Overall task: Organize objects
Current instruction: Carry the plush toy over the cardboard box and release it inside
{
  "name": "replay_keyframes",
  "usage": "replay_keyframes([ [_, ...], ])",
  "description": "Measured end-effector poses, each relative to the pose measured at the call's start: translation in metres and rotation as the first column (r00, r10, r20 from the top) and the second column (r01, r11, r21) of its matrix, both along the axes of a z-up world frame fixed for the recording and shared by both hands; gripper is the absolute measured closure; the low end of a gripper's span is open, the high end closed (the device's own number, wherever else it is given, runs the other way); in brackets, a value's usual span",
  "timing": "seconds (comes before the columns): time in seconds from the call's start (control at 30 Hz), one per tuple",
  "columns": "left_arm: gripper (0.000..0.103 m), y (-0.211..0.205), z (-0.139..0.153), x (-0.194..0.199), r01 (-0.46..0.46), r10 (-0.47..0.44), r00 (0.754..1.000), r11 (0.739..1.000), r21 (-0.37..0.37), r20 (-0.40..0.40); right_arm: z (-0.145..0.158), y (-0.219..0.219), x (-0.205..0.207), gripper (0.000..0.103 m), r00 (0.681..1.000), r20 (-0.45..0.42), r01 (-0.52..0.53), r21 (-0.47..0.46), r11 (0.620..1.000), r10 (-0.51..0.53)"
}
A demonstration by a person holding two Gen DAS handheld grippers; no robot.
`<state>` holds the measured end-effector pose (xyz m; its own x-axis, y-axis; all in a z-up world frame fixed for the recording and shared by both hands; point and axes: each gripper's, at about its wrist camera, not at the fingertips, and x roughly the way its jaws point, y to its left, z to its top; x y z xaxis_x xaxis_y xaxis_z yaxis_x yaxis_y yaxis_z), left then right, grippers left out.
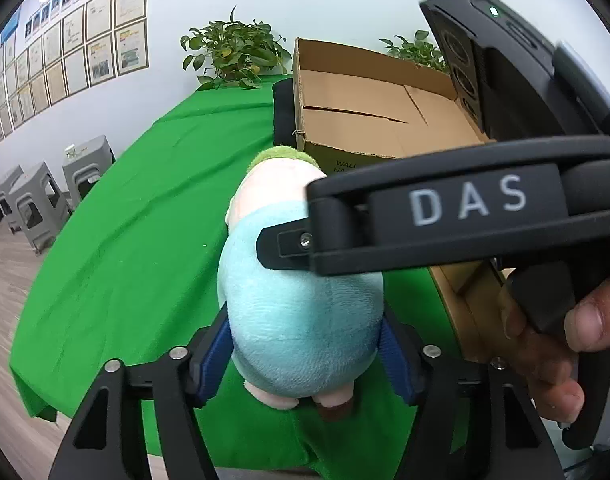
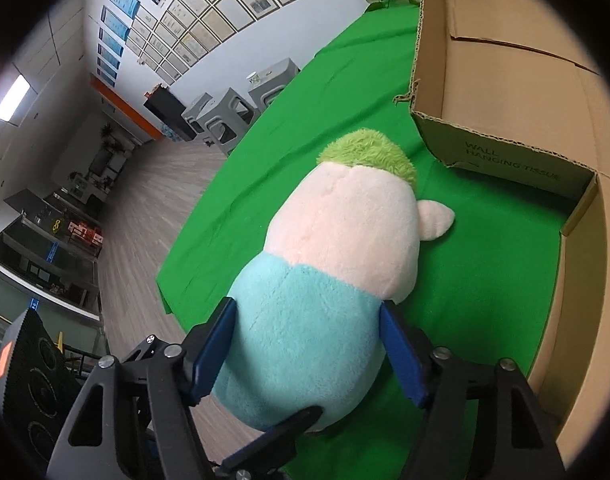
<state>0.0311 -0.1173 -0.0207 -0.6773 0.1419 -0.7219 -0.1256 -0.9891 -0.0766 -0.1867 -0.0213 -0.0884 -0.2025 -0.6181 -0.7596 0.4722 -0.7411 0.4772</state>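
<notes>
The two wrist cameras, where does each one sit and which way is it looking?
Left wrist view: on the left gripper, looking along its jaws, which press the plush toy; beyond lie the green cloth and cardboard box. The right gripper and a hand cross in front.
Right wrist view: on the right gripper, angled down over the plush toy, its jaws pressing the blue body; one finger of the left gripper shows below.
Shared: toy, cloth, box.

Right side of cardboard box (image 1: 357, 120) hidden behind right gripper (image 1: 265, 248) body; its printed label cut short by plush toy (image 1: 301, 320). Toy's far face hidden in both views. Hand (image 1: 561, 344) cut off at right edge. Framed papers (image 1: 105, 32) on far wall too small to read.
</notes>
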Motion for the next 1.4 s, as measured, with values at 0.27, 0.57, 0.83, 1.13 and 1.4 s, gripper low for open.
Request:
replay_keyframes([
  [0.27, 0.047, -0.003, 0.050, -0.008, -0.018, 0.013, 0.992, 0.999, -0.036, -0.123, 0.050, 0.000, 0.002, 0.047, 0.991, -0.136, 0.005, -0.069, 0.998, -0.015],
  [0.57, 0.047, 0.042, 0.165, -0.028, 0.066, -0.091, 0.885, 0.995, -0.070, -0.457, 0.190, 0.049, 0.005, 0.051, 0.833, -0.534, 0.087, -0.129, 0.988, -0.143],
  [0.83, 0.047, 0.082, 0.215, -0.072, 0.150, -0.158, 0.823, 0.987, -0.059, -0.546, 0.235, 0.081, -0.037, 0.051, 0.747, -0.630, 0.157, -0.145, 0.977, -0.214],
  [1.13, 0.047, 0.135, 0.211, -0.187, 0.176, -0.170, 0.861, 0.984, -0.033, -0.480, 0.220, 0.087, -0.079, 0.051, 0.775, -0.599, 0.164, -0.117, 0.980, -0.201],
  [1.4, 0.047, 0.119, 0.121, -0.295, 0.154, -0.156, 0.925, 0.988, -0.033, -0.346, 0.162, 0.087, -0.124, 0.051, 0.850, -0.494, 0.144, -0.109, 0.983, -0.180],
])
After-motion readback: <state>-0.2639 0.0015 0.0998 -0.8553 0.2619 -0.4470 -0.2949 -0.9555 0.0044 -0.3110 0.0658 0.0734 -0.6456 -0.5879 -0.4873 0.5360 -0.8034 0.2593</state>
